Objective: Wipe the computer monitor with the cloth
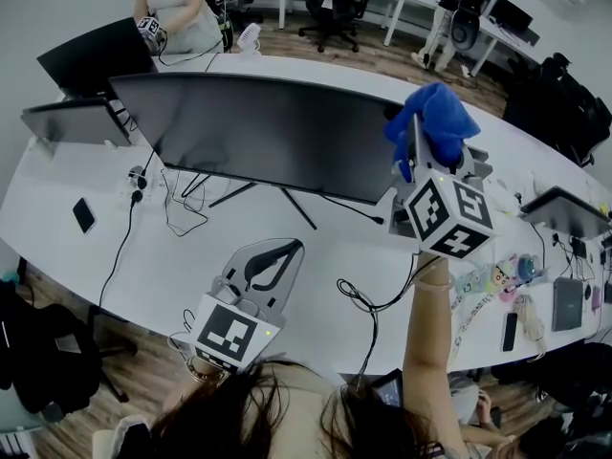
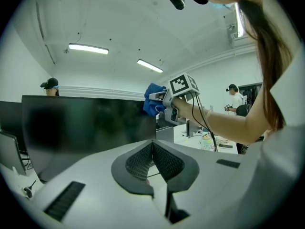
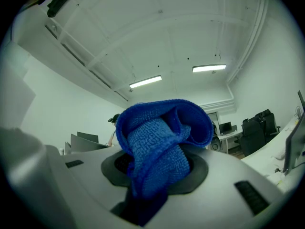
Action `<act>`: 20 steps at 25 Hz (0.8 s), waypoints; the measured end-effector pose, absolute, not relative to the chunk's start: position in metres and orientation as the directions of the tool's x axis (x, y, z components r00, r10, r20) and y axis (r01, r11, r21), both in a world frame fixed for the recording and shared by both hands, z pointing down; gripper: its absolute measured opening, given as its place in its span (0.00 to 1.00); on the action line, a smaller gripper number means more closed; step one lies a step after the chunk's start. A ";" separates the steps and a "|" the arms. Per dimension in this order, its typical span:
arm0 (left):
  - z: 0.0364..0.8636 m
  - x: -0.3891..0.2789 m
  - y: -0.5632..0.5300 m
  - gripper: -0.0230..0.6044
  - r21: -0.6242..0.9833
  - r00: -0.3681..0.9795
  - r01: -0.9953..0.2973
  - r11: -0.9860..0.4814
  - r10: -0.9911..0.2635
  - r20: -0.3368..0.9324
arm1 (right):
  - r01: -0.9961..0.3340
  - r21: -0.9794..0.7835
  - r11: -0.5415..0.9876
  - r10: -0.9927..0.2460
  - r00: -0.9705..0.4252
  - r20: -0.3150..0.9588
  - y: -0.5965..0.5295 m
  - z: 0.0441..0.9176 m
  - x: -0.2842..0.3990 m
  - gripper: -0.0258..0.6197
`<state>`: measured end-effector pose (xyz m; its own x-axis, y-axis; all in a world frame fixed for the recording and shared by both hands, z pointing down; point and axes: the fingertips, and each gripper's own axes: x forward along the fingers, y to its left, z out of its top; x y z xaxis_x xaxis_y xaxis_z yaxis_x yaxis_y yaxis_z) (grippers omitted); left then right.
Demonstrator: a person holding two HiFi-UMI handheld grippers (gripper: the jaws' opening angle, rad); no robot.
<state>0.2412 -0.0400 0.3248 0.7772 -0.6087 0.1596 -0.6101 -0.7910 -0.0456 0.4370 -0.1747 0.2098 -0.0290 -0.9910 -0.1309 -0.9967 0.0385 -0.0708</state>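
Right gripper (image 1: 422, 147) is clamping the blue cloth (image 1: 438, 120) at the monitor (image 1: 258, 127) upper right corner | left gripper (image 1: 273, 256) is hovering above the desk (image 1: 191, 256), jaws pressed together, gripping nothing

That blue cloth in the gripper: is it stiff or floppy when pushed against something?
Probably floppy: the blue cloth bunches in folds where the right gripper pinches it. Likely light, since those folds stand up unsupported. Its looped weave should grip rather than slip.
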 end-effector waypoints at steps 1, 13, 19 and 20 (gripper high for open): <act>0.325 0.244 -0.039 0.05 -0.046 0.777 -0.610 -0.791 -0.608 0.160 | -0.997 -0.071 0.037 -0.991 -0.027 -0.132 -0.174 0.210 0.441 0.26; 0.327 0.263 -0.032 0.05 -0.044 0.772 -0.617 -0.785 -0.616 0.159 | -0.996 -0.071 0.053 -0.991 -0.043 -0.130 -0.170 0.213 0.456 0.26; 0.327 0.269 -0.031 0.05 -0.042 0.766 -0.625 -0.779 -0.623 0.159 | -0.996 -0.073 0.057 -0.990 -0.046 -0.136 -0.169 0.213 0.462 0.26; 0.327 0.270 -0.030 0.05 -0.041 0.766 -0.626 -0.779 -0.623 0.159 | -0.996 -0.073 0.057 -0.990 -0.046 -0.136 -0.168 0.213 0.463 0.26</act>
<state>0.2696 -0.0303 0.3272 0.7657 -0.6232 0.1591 -0.6256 -0.7791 -0.0408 0.4626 -0.1684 0.2127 -0.0465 -0.9896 -0.1363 -0.9957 0.0569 -0.0733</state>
